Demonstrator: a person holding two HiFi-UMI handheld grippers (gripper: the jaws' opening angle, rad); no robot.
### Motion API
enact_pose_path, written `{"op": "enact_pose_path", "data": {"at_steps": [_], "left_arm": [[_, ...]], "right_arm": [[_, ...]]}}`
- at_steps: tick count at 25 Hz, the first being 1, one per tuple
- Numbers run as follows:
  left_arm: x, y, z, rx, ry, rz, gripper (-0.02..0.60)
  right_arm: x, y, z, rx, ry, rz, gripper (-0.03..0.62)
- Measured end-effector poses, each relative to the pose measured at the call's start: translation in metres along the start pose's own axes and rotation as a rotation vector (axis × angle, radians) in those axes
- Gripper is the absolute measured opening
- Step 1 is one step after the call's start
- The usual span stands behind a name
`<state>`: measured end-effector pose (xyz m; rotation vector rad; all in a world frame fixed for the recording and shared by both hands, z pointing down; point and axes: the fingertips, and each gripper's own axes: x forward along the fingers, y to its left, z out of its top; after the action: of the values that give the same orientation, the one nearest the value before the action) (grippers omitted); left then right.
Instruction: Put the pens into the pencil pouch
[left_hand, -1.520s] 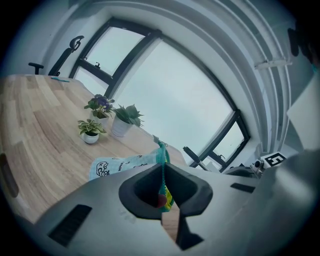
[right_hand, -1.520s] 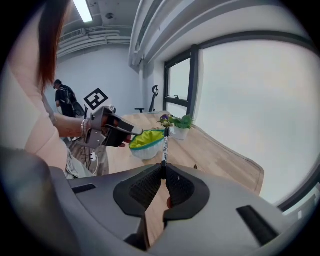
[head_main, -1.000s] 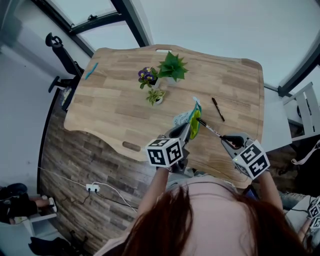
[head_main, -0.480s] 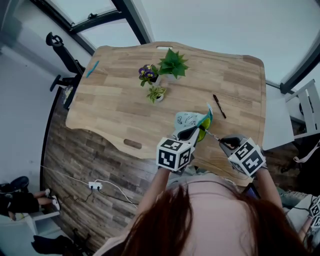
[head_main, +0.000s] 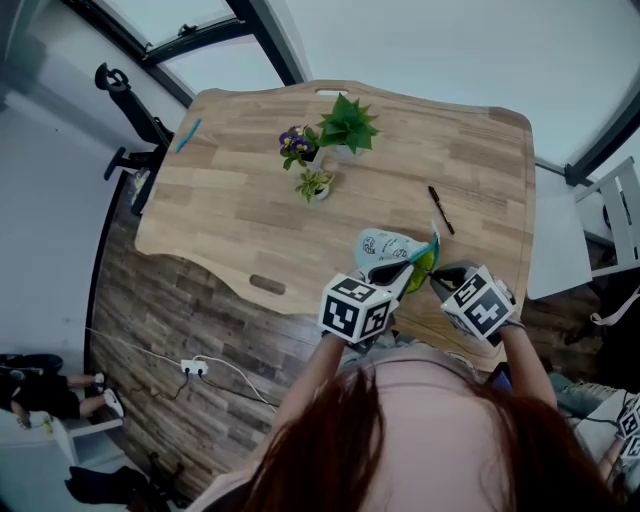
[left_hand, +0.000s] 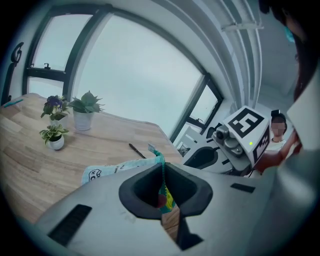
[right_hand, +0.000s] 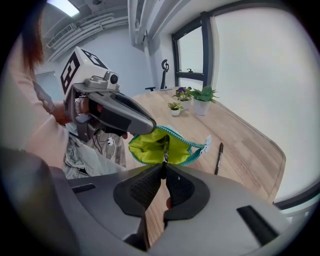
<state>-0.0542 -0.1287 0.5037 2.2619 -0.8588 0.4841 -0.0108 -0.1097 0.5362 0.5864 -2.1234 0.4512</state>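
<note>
Now your left gripper (left_hand: 163, 196) is pinching the pencil pouch (right_hand: 146, 145) open over the desk's (head_main: 230, 200) near edge; your right gripper (right_hand: 164, 173) is pinching a pen (right_hand: 165, 148) aimed into its mouth.

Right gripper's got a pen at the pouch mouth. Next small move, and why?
Probably ease the right gripper down so the pen slides deeper before releasing: its tip is only just inside the pouch, whose edge the left gripper pinches open.
</note>
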Motion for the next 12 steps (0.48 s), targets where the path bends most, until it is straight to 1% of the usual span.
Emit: {"op": "enact_pose_path", "data": {"at_steps": [5, 8, 12], "left_arm": [[0.000, 0.001, 0.003, -0.024, -0.013, 0.001, 0.015], [-0.002, 0.006, 0.006, -0.039, -0.026, 0.017, 0.015], [-0.006, 0.013, 0.012, -0.085, -0.058, 0.026, 0.015]], "right_arm": [[0.013, -0.003, 0.007, 0.031, -0.026, 0.007, 0.026], [0.017, -0.007, 0.013, 0.050, -0.056, 0.004, 0.026], [0.017, -0.012, 0.023, 0.061, -0.099, 0.002, 0.028]]}}
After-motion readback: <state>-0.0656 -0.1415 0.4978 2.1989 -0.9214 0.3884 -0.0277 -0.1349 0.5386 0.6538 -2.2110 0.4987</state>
